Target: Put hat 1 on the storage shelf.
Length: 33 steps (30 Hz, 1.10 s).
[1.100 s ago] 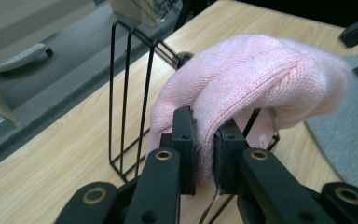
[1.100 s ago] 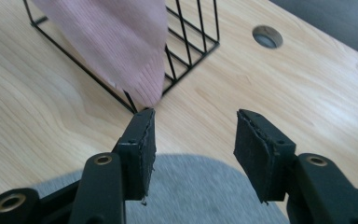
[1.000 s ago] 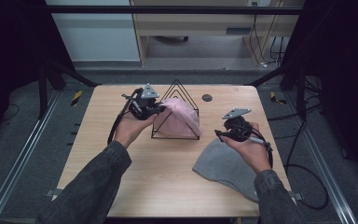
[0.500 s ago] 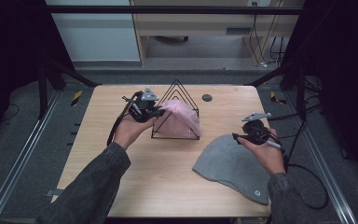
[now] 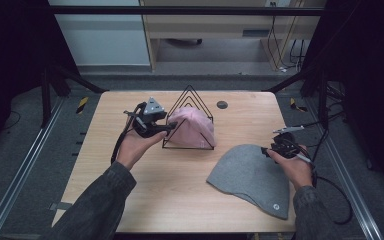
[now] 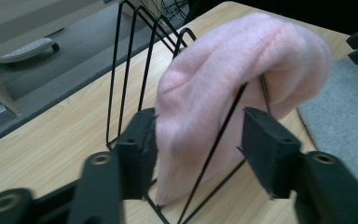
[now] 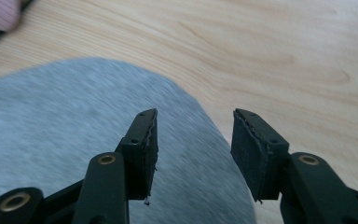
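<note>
Where things rest: light wooden table, dark room, grey floor beyond
Pink hat: draped over black wire rack, between spread left gripper jaws
Grey hat: flat, long axis diagonal, beneath spread right gripper jaws

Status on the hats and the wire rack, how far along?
Done, apparently: the pink hat is draped on the black wire rack. In hand: nothing; the left hand-held gripper is open around the pink hat's edge, and the right hand-held gripper is open over the grey hat. Left, probably: the grey hat lies flat on the table.
</note>
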### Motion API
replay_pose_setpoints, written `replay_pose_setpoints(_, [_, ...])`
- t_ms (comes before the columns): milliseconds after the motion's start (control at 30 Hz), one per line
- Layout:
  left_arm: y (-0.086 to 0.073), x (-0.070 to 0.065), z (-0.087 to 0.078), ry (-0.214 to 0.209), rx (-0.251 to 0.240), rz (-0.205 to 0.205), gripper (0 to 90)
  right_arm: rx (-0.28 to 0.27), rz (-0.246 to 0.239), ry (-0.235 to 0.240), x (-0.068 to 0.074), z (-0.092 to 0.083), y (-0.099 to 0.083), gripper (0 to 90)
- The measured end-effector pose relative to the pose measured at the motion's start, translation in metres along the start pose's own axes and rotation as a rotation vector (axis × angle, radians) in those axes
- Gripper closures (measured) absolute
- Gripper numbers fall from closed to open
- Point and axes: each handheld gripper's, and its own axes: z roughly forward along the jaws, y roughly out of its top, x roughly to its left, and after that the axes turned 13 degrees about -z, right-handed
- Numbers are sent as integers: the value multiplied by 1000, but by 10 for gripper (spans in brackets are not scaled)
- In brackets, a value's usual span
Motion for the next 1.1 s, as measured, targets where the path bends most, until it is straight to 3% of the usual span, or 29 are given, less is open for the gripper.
replay_pose_setpoints(100, [-12,-2,-12,10,9,19,324,5,22,-5,-4,3,-6,509])
replay_pose_setpoints(133, [-24,-2,-21,21,17,21,299,7,39,-9,-7,5,-10,509])
replay_pose_setpoints(167, [-24,-2,-21,21,17,21,279,7,39,-9,-7,5,-10,509])
replay_pose_setpoints(200, [-37,-1,-28,24,26,5,255,5,46,-13,-7,6,-13,508])
replay_pose_setpoints(300, [-52,1,-34,42,44,2,206,12,47,-19,-7,7,-16,503])
replay_pose_setpoints(367, [-73,7,-42,65,72,7,192,11,43,-29,-8,8,-17,505])
replay_pose_setpoints(433, [-79,9,-45,78,74,13,185,11,47,-28,-7,8,-18,506])
replay_pose_setpoints(500, [-96,15,-51,98,73,1,177,28,38,-29,-6,9,-20,508])
replay_pose_setpoints(633, [-110,25,-55,108,80,-35,171,37,29,-30,-4,10,-20,527])
replay_pose_setpoints(667, [-120,30,-59,119,77,-62,171,43,17,-30,-3,10,-21,551])
replay_pose_setpoints(833, [-132,35,-67,133,89,-77,171,36,-2,-20,0,10,-22,627])
replay_pose_setpoints(867, [-138,38,-69,137,90,-91,170,27,-11,-18,1,9,-22,715])
replay_pose_setpoints(900, [-138,38,-69,137,90,-91,168,27,-11,-18,1,9,-22,715])
replay_pose_setpoints(967, [-146,42,-68,126,110,-121,159,15,-16,4,3,8,-25,814])
replay_pose_setpoints(1100, [-151,46,-65,98,158,-146,129,-19,-19,19,6,1,-26,858])
